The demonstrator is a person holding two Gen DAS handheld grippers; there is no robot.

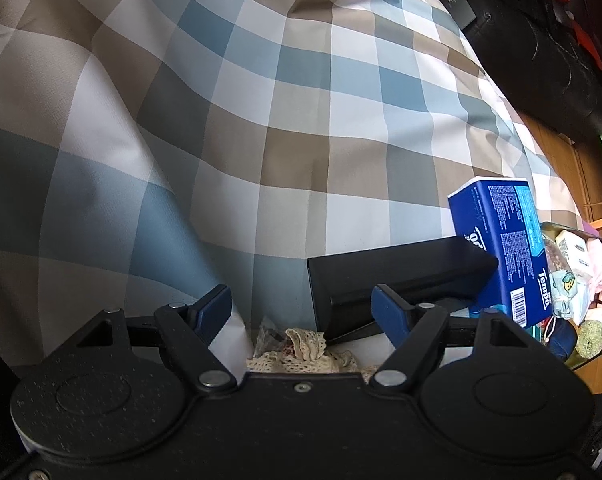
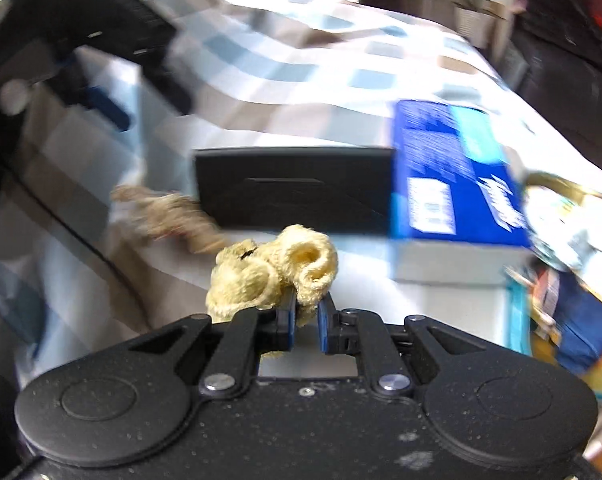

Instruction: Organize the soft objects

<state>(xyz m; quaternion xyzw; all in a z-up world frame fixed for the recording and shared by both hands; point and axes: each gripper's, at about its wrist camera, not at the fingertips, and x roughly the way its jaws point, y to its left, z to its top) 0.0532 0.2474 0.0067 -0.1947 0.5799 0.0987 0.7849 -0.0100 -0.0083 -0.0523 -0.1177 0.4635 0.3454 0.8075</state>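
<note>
My right gripper (image 2: 305,314) is shut on a pale yellow knitted cloth (image 2: 277,270) and holds it above a white surface, in front of a black box (image 2: 293,188). The right wrist view is blurred by motion. A beige lace cloth (image 2: 169,216) lies left of the black box; it also shows just below my left gripper in the left wrist view (image 1: 305,350). My left gripper (image 1: 301,306) is open and empty above that lace, beside the black box (image 1: 397,276). It also appears at the upper left of the right wrist view (image 2: 101,104).
A checked blue, brown and white bedcover (image 1: 261,120) fills the background. A blue Tempo tissue box (image 1: 501,248) stands right of the black box. A tray of small soft items (image 1: 573,272) lies at the far right. Dark bags (image 1: 541,52) sit beyond the bed.
</note>
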